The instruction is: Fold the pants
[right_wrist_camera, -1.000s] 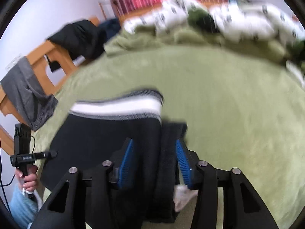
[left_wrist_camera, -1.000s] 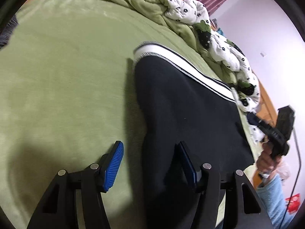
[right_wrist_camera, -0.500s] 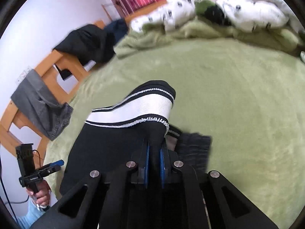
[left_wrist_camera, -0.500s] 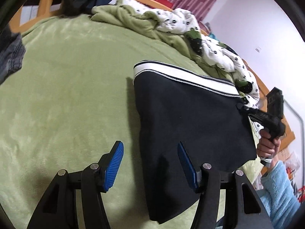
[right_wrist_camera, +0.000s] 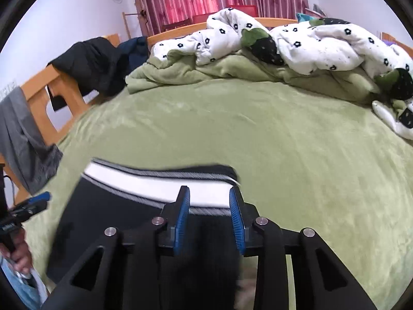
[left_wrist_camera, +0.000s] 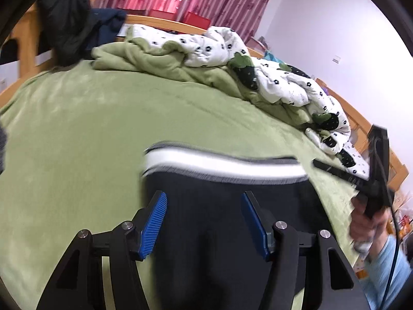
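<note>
The black pants (left_wrist_camera: pixel 222 217) with a white, grey-edged waistband (left_wrist_camera: pixel 219 162) lie folded on the green blanket (left_wrist_camera: pixel 77 134). My left gripper (left_wrist_camera: pixel 204 219) is open above the dark fabric, just short of the waistband. The pants also show in the right wrist view (right_wrist_camera: pixel 111 222), with the waistband (right_wrist_camera: pixel 155 183) across the front. My right gripper (right_wrist_camera: pixel 209 217) is open over the waistband's right end, its blue pads (right_wrist_camera: pixel 182 219) apart and holding nothing. The right gripper also shows at the right edge of the left wrist view (left_wrist_camera: pixel 371 180).
A rumpled white flowered duvet (right_wrist_camera: pixel 296 41) and bunched green blanket (right_wrist_camera: pixel 206 75) lie along the far side of the bed. Dark jackets (right_wrist_camera: pixel 98 62) and grey jeans (right_wrist_camera: pixel 20 139) hang on the wooden bed frame (right_wrist_camera: pixel 49 103) at left.
My right gripper has let go of the waistband and opened. Both grippers have tilted up and drawn back; the pants now lie flat with the waistband across the front.
</note>
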Available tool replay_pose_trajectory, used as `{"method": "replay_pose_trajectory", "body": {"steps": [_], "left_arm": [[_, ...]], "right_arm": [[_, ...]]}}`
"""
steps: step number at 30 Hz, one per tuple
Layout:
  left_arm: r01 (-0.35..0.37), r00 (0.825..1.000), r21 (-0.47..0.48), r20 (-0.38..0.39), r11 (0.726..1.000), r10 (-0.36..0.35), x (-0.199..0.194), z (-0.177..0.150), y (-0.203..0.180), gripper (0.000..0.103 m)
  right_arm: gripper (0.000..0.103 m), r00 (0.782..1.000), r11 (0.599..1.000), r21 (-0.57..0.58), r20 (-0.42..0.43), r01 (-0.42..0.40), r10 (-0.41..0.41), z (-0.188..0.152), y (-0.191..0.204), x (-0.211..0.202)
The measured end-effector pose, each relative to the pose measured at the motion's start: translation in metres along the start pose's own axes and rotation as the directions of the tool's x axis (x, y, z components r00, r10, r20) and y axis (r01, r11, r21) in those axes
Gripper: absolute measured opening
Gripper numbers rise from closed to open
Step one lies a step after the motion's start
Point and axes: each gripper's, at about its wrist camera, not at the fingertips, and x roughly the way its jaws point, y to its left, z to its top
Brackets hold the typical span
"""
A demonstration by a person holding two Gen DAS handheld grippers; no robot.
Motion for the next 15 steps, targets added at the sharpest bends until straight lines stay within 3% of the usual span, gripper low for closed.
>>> {"method": "replay_pose_trajectory", "body": {"steps": [2,3,4,6,7,11,15], "left_arm": [[0.012,1.0,0.029,0.013,0.999,-0.013,0.019,0.011,-0.007,0.058],[-0.023,0.999,0.052,0.026,0.998,0.022,0.029,0.013,-0.009,0.059],[-0.093,0.995,0.082,0.032,0.992,0.091,0.044,0.014,-0.009,0.06],[-0.238,0.968,0.096,-0.06,0.967,0.244,0.084,0.011,0.002,0.061],[-0.248,0.961,0.083,-0.106,0.965,0.256,0.099,0.006,0.01,0.063],[-0.168,0.984,-0.001,-0.066,0.986,0.168,0.095,-0.003,0.027,0.066],[-0.175,0.983,-0.005,-0.063,0.985,0.174,0.098,-0.005,0.026,0.067]], "right_arm": [[0.031,1.0,0.999,-0.043,-0.021,0.013,-0.014,-0.001,0.009,0.024],[0.031,0.998,0.995,-0.087,-0.048,0.038,-0.042,-0.004,0.012,0.04],[0.031,0.989,0.985,-0.147,-0.099,0.092,-0.107,-0.014,0.014,0.065],[0.03,0.984,0.973,-0.186,-0.086,0.137,-0.155,-0.022,0.015,0.076],[0.031,0.988,0.977,-0.177,-0.083,0.116,-0.133,-0.02,0.013,0.072],[0.031,0.992,0.986,-0.148,-0.086,0.079,-0.093,-0.022,0.005,0.071],[0.033,0.992,0.987,-0.147,-0.091,0.068,-0.082,-0.019,0.005,0.076]]}}
